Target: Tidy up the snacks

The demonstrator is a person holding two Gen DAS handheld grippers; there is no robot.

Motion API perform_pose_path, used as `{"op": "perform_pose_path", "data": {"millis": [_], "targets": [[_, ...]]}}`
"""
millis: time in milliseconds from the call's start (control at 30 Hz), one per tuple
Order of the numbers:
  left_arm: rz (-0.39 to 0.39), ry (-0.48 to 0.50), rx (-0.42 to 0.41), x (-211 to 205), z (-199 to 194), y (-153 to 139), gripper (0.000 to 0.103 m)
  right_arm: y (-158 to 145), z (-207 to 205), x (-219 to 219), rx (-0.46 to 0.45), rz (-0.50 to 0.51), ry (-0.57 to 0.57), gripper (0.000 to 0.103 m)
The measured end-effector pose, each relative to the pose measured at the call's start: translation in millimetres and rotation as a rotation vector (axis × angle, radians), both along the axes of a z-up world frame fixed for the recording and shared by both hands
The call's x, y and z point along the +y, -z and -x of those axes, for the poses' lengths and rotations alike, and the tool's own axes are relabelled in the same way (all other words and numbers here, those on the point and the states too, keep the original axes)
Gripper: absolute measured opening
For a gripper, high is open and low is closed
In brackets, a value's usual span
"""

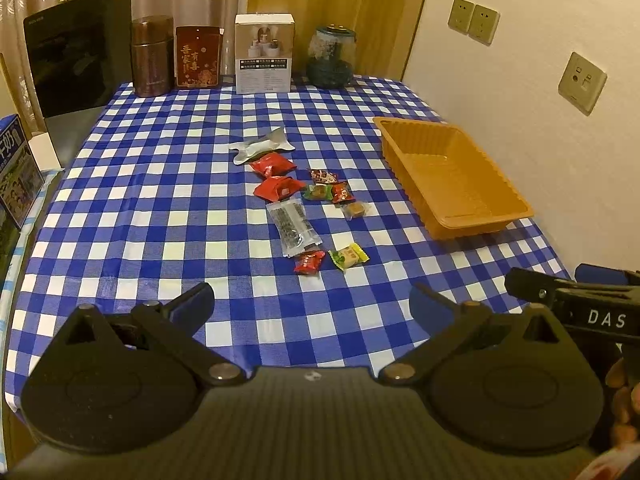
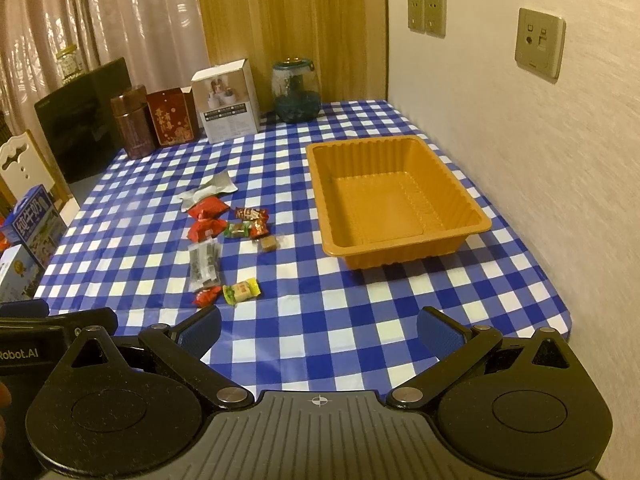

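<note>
Several wrapped snacks lie loose mid-table: a silver packet [image 1: 262, 145] [image 2: 209, 190], two red packets [image 1: 273, 165] [image 2: 209, 207], a clear packet of dark pieces [image 1: 293, 227] [image 2: 205, 265], small candies, a red candy [image 1: 309, 262] [image 2: 207, 296] and a green-yellow candy [image 1: 349, 256] [image 2: 241, 291]. An empty orange tray [image 1: 452, 176] [image 2: 394, 200] sits to their right by the wall. My left gripper [image 1: 312, 304] is open above the near table edge, nothing between its fingers. My right gripper [image 2: 319, 330] is open too, empty, short of the tray.
A blue-and-white checked cloth [image 1: 160, 200] [image 2: 360, 312] covers the table. At the back stand a brown tin [image 1: 153, 56], a red box [image 1: 198, 57], a white box [image 1: 264, 54] and a glass jar [image 1: 331, 58]. A wall [image 2: 540, 140] bounds the right; cartons [image 2: 34, 224] sit left.
</note>
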State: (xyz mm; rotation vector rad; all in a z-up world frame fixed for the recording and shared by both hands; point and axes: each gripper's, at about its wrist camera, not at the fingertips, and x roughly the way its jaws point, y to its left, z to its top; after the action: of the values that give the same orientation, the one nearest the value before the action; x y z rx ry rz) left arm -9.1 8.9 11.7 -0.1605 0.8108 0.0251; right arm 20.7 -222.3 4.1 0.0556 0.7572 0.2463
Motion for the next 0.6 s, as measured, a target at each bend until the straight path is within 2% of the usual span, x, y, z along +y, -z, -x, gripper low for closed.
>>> {"op": "perform_pose_path", "data": {"millis": [600], "targets": [[0.000,-0.001,0.000,-3.6,-0.3,-0.6,0.103,-1.7,1.3,0.9,-0.002,-0.002,0.001,0.103]]}}
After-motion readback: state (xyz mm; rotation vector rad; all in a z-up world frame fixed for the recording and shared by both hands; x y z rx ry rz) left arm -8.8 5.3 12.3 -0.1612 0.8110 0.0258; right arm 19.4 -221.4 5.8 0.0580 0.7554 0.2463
